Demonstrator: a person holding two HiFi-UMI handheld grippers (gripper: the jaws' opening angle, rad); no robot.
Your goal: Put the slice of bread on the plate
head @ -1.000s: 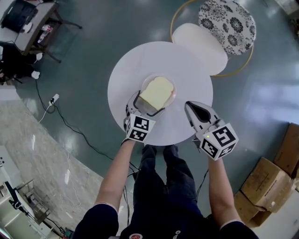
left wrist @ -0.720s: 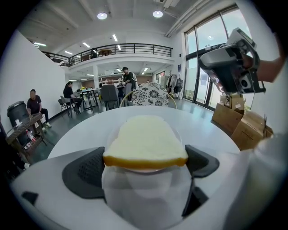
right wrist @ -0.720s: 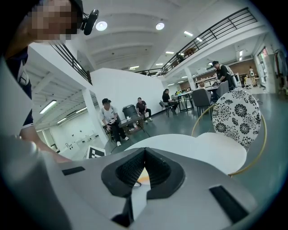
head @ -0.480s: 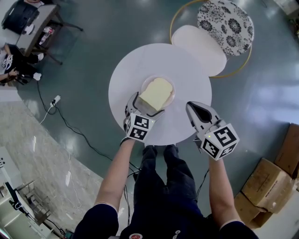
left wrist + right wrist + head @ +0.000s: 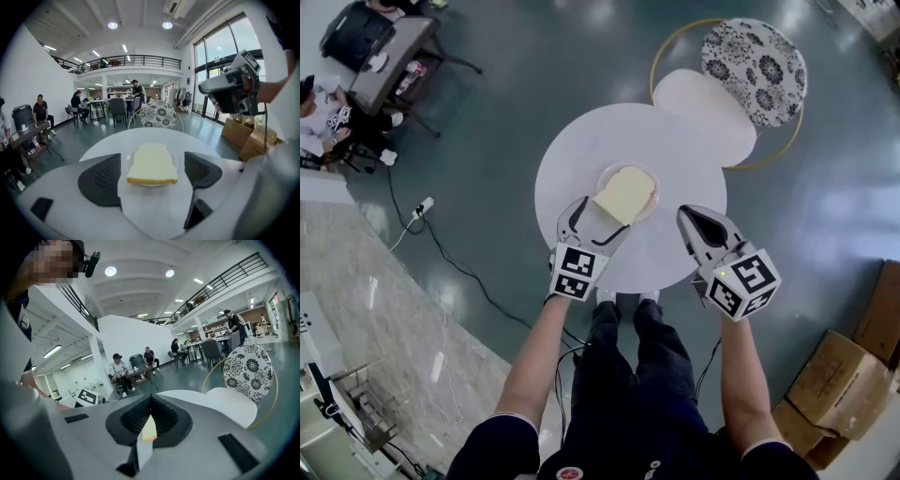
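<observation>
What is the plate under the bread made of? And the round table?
The plate looks like clear glass or clear plastic: the white tabletop shows through its rim. The round table has a smooth, plain white top with little shine, maybe painted wood or laminate; the look doesn't settle which.

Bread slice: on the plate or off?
On. The pale square bread slice lies flat on the clear round plate, within its rim.
</observation>
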